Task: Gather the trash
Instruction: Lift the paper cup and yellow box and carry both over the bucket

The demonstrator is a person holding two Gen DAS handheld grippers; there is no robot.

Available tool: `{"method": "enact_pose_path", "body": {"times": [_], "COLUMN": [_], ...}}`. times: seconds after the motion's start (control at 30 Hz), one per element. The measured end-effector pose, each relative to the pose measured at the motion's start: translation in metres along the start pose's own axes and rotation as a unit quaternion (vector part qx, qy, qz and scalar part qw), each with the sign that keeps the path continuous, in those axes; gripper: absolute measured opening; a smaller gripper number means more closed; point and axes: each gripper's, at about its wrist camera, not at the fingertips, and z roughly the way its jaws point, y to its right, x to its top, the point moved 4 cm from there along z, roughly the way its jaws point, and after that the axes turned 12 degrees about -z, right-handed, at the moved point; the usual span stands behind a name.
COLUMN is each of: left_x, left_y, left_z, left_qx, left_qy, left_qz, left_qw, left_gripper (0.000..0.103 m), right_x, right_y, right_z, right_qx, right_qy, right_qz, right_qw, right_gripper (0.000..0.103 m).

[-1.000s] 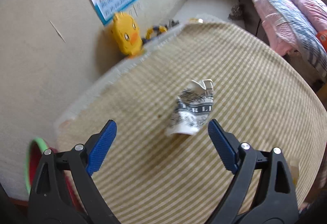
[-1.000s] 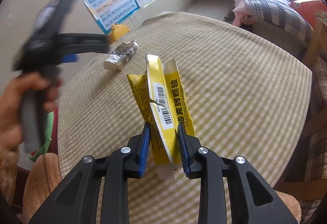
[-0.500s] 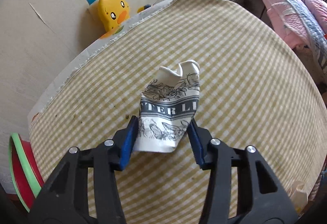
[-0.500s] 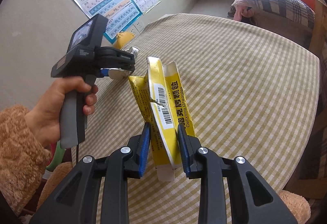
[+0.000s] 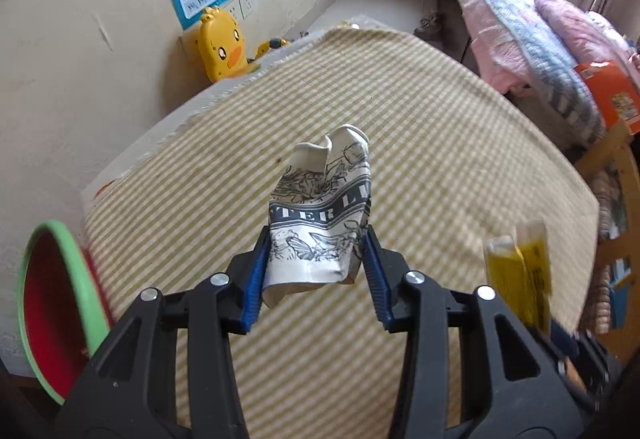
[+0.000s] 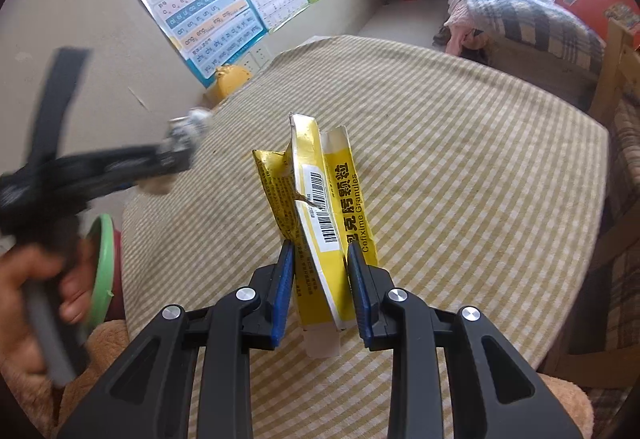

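Left gripper (image 5: 316,273) pinching a crumpled paper cup (image 5: 322,215) (black-and-white print), raised above the checked tablecloth (image 5: 440,143). Right gripper (image 6: 320,287) clamped on a flattened yellow medicine box (image 6: 320,215), over the same cloth.

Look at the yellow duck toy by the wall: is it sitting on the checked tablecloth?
No, the yellow duck toy stands beyond the edge of the checked tablecloth, against the beige wall.
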Motion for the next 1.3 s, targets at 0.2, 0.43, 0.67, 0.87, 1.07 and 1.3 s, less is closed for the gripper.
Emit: {"method": "enact_pose_path", "body": {"times": [0.2,0.43,0.67,0.87,1.07,1.3], "left_x": [-0.011,-0.020,-0.029,-0.033,-0.036,-0.038], "left_y": [-0.026,-0.046,-0.075,-0.101,-0.121,-0.142], "left_z": [-0.052,-0.098,-0.128,-0.140,-0.144,-0.150], "left_qx": [-0.019,-0.030,-0.027,-0.016,-0.002,0.022], "left_qy": [0.033,0.079,0.110,0.125,0.132,0.147], "left_qz": [-0.017,-0.019,-0.034,-0.049,-0.062,-0.072], "left_qw": [0.9991,0.9962,0.9929,0.9908,0.9893,0.9862], "left_gripper": [0.042,0.042,0.042,0.042,0.042,0.042], "right_x": [0.009,0.023,0.033,0.037,0.036,0.040], "right_y": [-0.025,-0.058,-0.084,-0.118,-0.141,-0.163], "right_z": [-0.022,-0.048,-0.067,-0.068,-0.063,-0.063], "right_qx": [-0.009,-0.008,0.004,0.023,0.030,0.034], "right_qy": [0.022,0.048,0.061,0.059,0.049,0.052], "right_qz": [-0.018,-0.042,-0.040,-0.060,-0.082,-0.105], "right_qw": [1.000,0.998,0.997,0.996,0.995,0.993], "right_gripper": [0.026,0.026,0.026,0.026,0.026,0.026]}}
